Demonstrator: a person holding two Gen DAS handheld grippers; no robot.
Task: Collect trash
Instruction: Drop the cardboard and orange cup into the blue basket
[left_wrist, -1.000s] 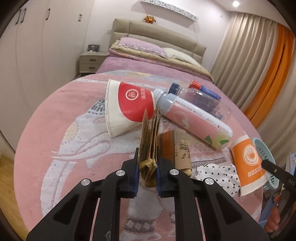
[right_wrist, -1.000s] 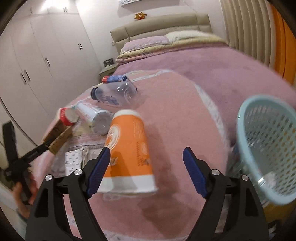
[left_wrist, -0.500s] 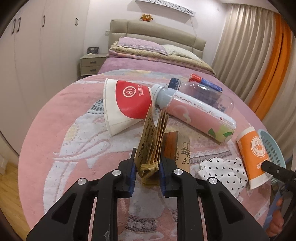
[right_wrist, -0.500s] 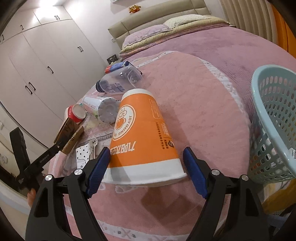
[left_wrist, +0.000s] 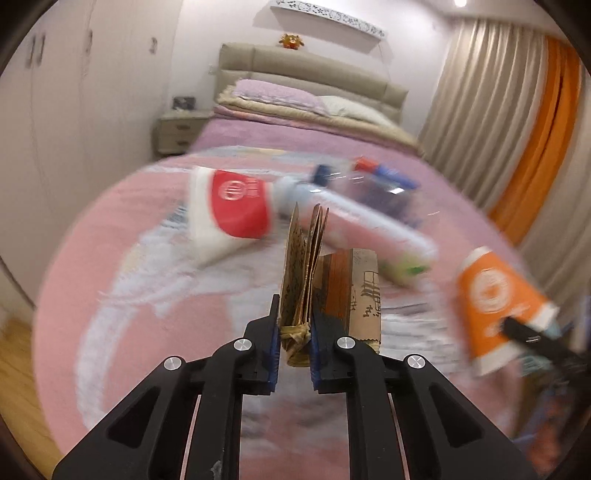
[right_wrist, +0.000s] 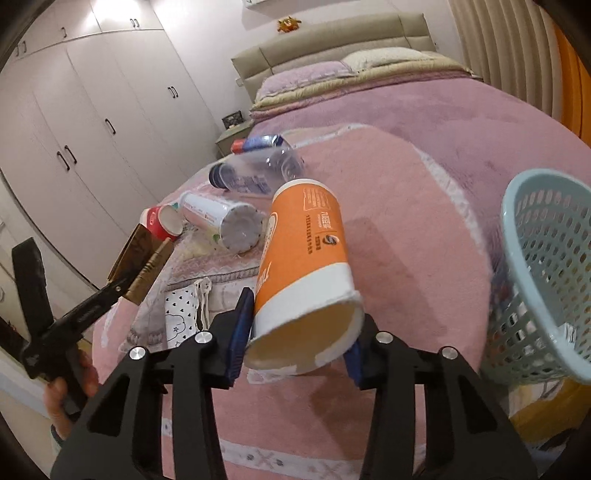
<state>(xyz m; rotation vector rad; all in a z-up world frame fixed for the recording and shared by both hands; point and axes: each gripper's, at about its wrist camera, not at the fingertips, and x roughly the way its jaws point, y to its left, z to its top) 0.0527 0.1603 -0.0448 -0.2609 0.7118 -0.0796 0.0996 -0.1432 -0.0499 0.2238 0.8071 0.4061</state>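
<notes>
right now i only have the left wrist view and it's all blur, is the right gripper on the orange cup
observer: yes, the right gripper has the orange cup between its pads at the open end, and the jaws are closing.
operator: where's the basket
observer: the pale blue basket sits just right of that cup, tilted so its inside shows.
operator: anything else near the cup
observer: a white polka-dot pouch lies flat on the blanket to the cup's left.
</notes>
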